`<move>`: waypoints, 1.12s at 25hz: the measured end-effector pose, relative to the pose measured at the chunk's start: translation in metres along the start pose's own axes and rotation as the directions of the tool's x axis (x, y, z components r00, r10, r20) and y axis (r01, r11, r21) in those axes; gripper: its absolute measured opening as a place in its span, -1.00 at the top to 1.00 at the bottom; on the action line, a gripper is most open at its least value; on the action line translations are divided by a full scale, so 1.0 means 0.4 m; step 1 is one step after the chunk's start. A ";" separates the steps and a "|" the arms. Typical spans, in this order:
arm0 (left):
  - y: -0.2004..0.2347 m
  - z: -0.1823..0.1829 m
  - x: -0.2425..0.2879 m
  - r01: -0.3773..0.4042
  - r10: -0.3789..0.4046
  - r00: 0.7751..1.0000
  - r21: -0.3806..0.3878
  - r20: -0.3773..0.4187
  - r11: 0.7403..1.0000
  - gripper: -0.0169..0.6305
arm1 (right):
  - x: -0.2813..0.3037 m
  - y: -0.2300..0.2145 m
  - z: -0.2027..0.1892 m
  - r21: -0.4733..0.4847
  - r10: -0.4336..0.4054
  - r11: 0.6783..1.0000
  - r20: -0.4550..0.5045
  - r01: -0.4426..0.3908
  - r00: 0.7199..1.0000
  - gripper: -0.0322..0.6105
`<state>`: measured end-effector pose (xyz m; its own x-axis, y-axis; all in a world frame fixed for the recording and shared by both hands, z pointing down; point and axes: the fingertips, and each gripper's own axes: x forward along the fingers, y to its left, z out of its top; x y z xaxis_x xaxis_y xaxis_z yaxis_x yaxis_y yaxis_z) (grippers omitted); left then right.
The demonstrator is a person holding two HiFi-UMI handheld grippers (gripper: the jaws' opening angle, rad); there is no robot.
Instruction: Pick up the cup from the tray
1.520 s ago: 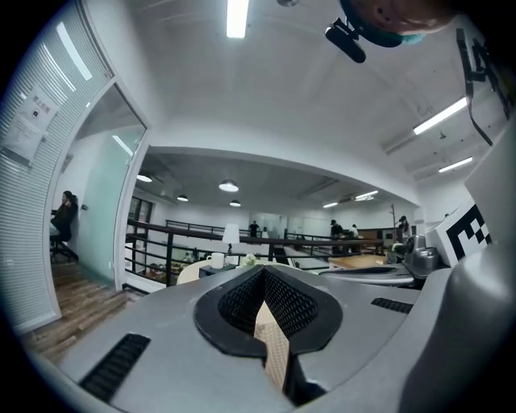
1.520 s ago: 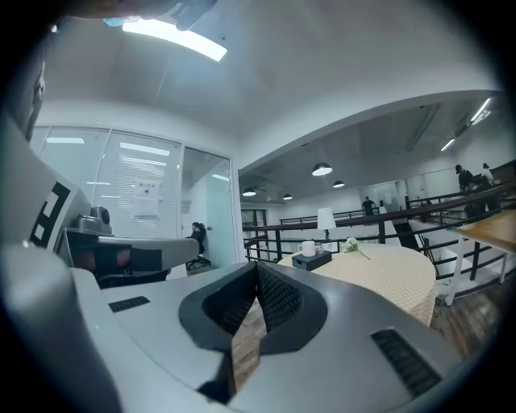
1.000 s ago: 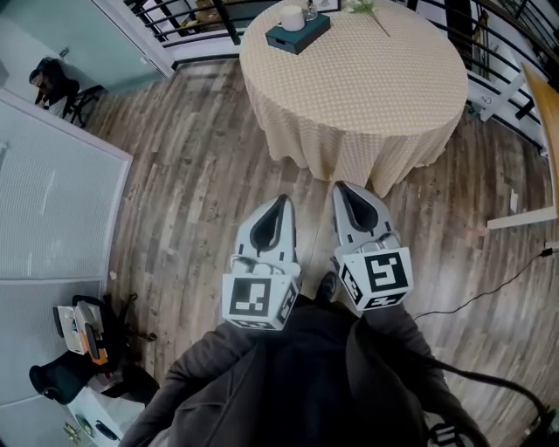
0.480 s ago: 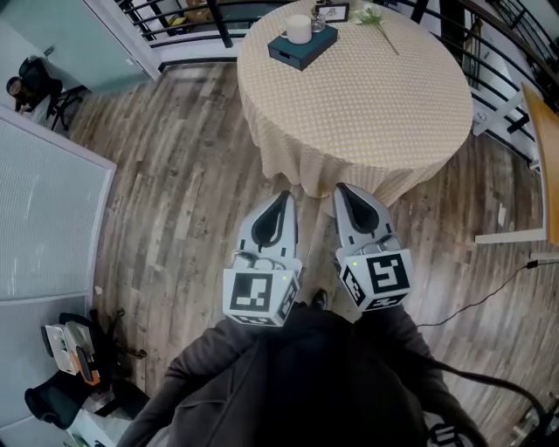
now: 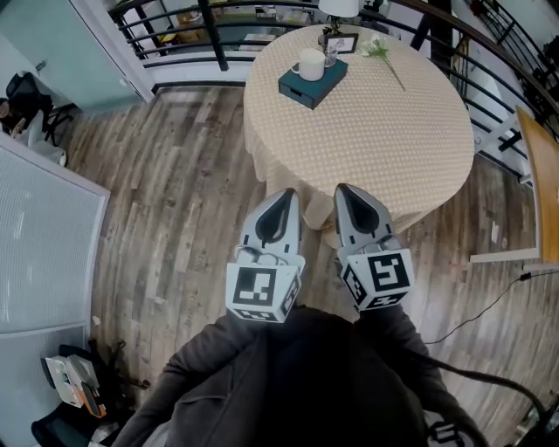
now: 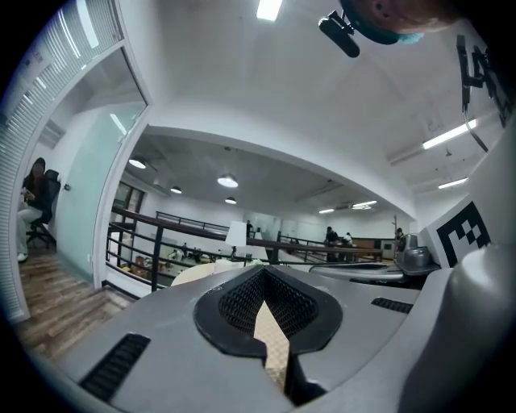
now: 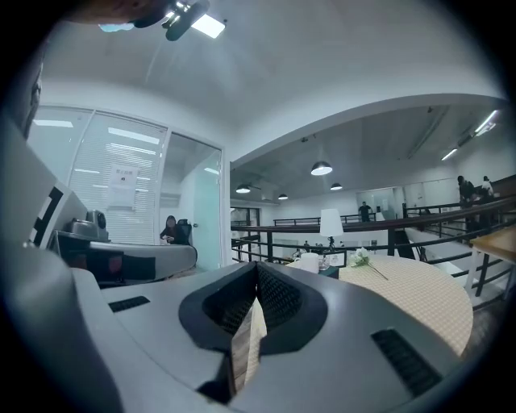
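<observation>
A white cup [image 5: 311,64] stands on a dark teal tray [image 5: 314,81] at the far left of a round table [image 5: 384,131] with a beige cloth. In the right gripper view the cup [image 7: 310,261] shows small beyond the jaws. My left gripper [image 5: 279,202] and right gripper [image 5: 348,195] are held side by side in front of my body, near the table's front edge and well short of the tray. Both are shut with nothing between their jaws. The left gripper [image 6: 262,302] points past the table toward a railing.
A lamp [image 5: 339,9], a small picture frame [image 5: 345,42] and a white flower [image 5: 381,52] stand behind the tray. A black railing [image 5: 201,26] runs behind the table. Wooden floor [image 5: 175,192] lies to the left, a glass partition [image 5: 44,253] beyond it, a white table [image 5: 537,192] at the right.
I have come closer to the table: it and the tray have slid down and nearer in the head view. The grippers keep their place before my body and stay shut.
</observation>
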<state>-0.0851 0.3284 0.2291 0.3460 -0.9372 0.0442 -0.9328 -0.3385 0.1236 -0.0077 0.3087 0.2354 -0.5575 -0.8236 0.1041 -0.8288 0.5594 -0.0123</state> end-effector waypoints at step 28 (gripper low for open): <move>0.110 -0.077 0.359 0.057 -0.060 0.988 -0.025 -0.141 0.998 0.93 | 0.285 -0.239 -0.044 0.061 -0.087 0.994 -0.055 0.090 0.995 0.88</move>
<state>-0.0735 0.1816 0.2713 0.4121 -0.8939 0.1763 -0.9087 -0.3892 0.1506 0.0090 0.1628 0.2659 -0.4802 -0.8626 0.1589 -0.8769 0.4764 -0.0637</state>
